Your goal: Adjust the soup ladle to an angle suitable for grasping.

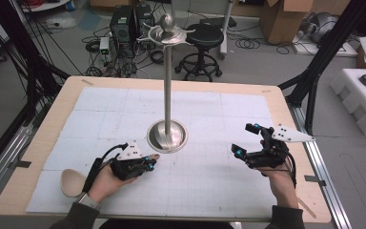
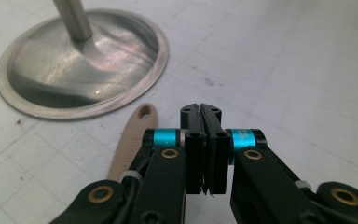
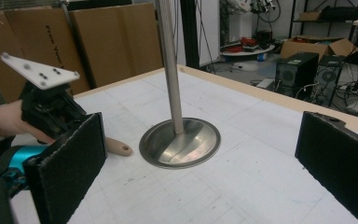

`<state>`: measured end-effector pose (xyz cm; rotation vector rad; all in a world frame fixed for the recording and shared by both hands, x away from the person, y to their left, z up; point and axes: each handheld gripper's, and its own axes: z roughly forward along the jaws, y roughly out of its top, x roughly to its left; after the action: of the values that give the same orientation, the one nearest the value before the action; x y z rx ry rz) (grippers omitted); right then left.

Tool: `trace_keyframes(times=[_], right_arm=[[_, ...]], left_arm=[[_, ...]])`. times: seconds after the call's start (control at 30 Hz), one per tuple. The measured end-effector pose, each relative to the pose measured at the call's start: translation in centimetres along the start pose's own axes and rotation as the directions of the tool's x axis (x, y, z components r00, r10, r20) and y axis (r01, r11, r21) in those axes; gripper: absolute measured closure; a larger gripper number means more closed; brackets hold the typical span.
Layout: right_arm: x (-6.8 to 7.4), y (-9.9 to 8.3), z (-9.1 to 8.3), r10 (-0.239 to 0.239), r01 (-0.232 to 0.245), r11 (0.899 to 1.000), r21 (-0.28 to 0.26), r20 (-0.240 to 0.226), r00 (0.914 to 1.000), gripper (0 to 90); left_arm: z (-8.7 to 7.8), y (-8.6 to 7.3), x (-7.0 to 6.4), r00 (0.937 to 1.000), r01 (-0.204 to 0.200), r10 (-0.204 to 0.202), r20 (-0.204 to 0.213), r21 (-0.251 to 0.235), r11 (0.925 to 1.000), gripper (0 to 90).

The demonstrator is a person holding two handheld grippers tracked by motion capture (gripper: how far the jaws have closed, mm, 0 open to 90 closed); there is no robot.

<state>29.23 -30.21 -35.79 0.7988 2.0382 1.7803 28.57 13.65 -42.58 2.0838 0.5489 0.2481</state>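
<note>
gridded white mat (image 1: 209, 181): beige spoon (image 1: 72, 182) lies under the clenched, empty left gripper (image 1: 148, 162), handle tip near the stand (image 1: 167, 136). right gripper (image 1: 248, 140) gapes wide. a careless lift might knock the stand.

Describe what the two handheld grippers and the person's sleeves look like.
Both are black: the left gripper and right gripper have cyan bands near the fingers, grey three-cornered top plates and trailing black cables. The right's pads look dark and foamy. Sleeves are dark olive.
</note>
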Motion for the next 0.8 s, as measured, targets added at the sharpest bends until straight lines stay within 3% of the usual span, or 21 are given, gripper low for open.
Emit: trace_keyframes(times=[0.07, 0.1, 0.2, 0.3, 0.33, 0.37, 0.4, 0.47, 0.53, 0.6, 0.63, 0.7, 0.73, 0.77, 0.8], right_arm=[[0.0, 0.0, 0.0, -0.003, 0.003, 1.0, -0.002, 0.0, 1.0, 1.0], [0.1, 0.0, 0.0, -0.001, 0.001, 1.0, 0.001, -0.003, 1.0, 1.1], [0.0, 0.0, 0.1, -0.004, 0.004, 1.0, 0.002, 0.001, 1.0, 1.1], [0.0, 0.0, 0.2, -0.004, 0.004, 1.0, 0.005, -0.001, 1.0, 1.0], [0.0, 0.0, 0.2, -0.005, 0.005, 1.0, 0.007, -0.001, 1.0, 1.0], [0.0, 0.0, 0.2, -0.006, 0.006, 1.0, 0.009, 0.002, 1.0, 1.0], [0.0, 0.0, 0.2, -0.006, 0.006, 1.0, 0.009, 0.002, 1.0, 1.0], [0.0, 0.0, 0.2, -0.005, 0.005, 1.0, 0.007, 0.005, 1.0, 1.0], [-0.1, 0.0, 0.1, -0.003, 0.003, 1.0, 0.002, 0.005, 1.0, 1.0], [-0.1, 0.0, 0.0, -0.001, 0.001, 1.0, -0.001, 0.006, 1.0, 1.0], [-0.1, 0.0, -0.1, 0.0, 0.0, 1.0, -0.001, 0.007, 1.0, 1.0], [-0.2, 0.0, -0.1, -0.001, 0.001, 1.0, -0.003, 0.009, 1.0, 1.0], [-0.2, 0.0, -0.1, 0.0, 0.0, 1.0, -0.004, 0.009, 1.0, 1.1], [-0.2, 0.0, -0.1, 0.0, 0.001, 1.0, -0.004, 0.009, 1.0, 1.1], [-0.2, 0.0, -0.1, 0.001, -0.001, 1.0, -0.004, 0.008, 1.0, 1.1]], left_arm=[[-1.1, 0.2, 0.1, 0.9996, -0.018, 0.017, 0.022, 0.016, 0.9997, 83.7], [-2.1, 0.4, 0.2, 0.9987, -0.042, 0.04, 0.031, 0.049, 0.998, 79.6], [-3.1, 0.6, 0.4, 0.9969, -0.065, 0.061, 0.05, 0.082, 0.9945, 75.4], [-4.4, 1.0, 0.9, 0.9955, -0.089, 0.085, 0.041, 0.108, 0.9901, 67.0], [-4.8, 1.2, 1.2, 0.9961, -0.083, 0.079, 0.041, 0.115, 0.9899, 60.9], [-5.1, 1.3, 1.5, 0.9969, -0.073, 0.068, 0.04, 0.13, 0.9888, 47.1], [-5.4, 1.5, 1.8, 0.9969, -0.073, 0.068, 0.039, 0.135, 0.9882, 47.1], [-6.0, 1.6, 2.2, 0.9927, -0.108, 0.099, 0.069, 0.148, 0.9831, 36.8], [-6.4, 1.7, 2.5, 0.9877, -0.148, 0.135, 0.079, 0.182, 0.9722, 29.2], [-6.6, 1.7, 2.6, 0.9865, -0.163, 0.154, 0.057, 0.224, 0.9608, 21.6], [-6.6, 1.6, 2.8, 0.9836, -0.18, 0.176, 0.04, 0.256, 0.9497, 21.3], [-6.3, 1.5, 3.0, 0.9775, -0.191, 0.21, -0.019, 0.347, 0.9181, 12.5], [-6.2, 1.4, 3.1, 0.9758, -0.197, 0.218, -0.014, 0.379, 0.9041, 10.7], [-6.2, 1.3, 3.2, 0.9757, -0.204, 0.219, 0.006, 0.386, 0.8996, 10.7], [-6.3, 1.1, 3.3, 0.9784, -0.197, 0.206, 0.019, 0.386, 0.9012, 10.7]])
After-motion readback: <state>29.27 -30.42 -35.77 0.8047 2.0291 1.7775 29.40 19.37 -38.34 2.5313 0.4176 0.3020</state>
